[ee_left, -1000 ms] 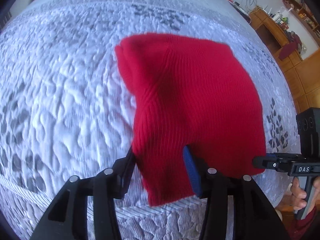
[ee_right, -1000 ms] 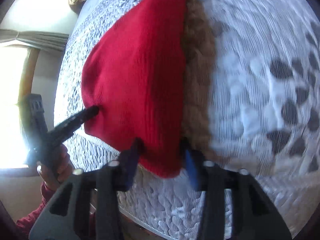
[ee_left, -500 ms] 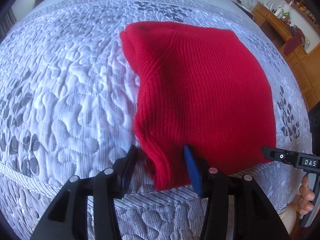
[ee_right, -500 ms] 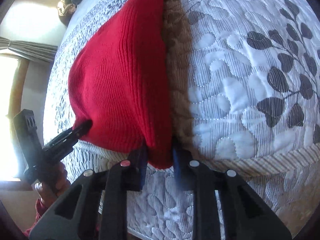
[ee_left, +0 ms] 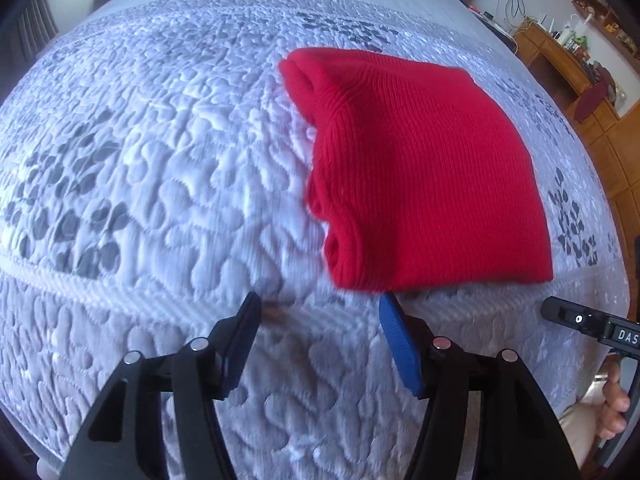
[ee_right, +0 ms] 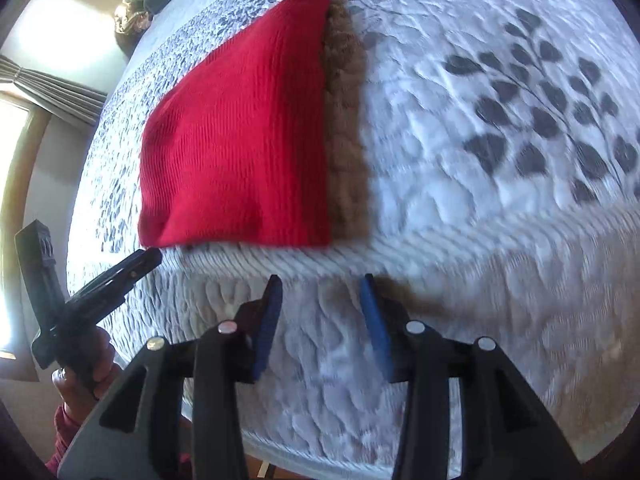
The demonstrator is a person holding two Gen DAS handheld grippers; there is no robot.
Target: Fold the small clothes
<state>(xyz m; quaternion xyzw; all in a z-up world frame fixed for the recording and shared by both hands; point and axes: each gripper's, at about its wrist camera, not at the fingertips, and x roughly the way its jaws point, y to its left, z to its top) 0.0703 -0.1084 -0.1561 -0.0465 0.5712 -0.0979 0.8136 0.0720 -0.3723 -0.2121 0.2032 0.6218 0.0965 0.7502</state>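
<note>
A bed covered in a white quilted spread with grey leaf prints fills both views. On it, near the front edge, lies a folded red knit sweater, flat and squared off. In the right wrist view a strip of fuzzy brown cloth shows along the sweater's right edge, touching it and partly under it.

The left gripper hangs over the bed's front border just short of the sweater's near left corner. Its fingers have just been opening and stand well apart with nothing between them; the blue pad on the right sits just beside the sweater's hem without pressing on it.

The right gripper hangs over the border near the sweater's right corner. Its fingers have also just been opening, stand moderately apart and hold nothing; the sweater lies beyond their tips.

A wooden cabinet stands by the far wall.
</note>
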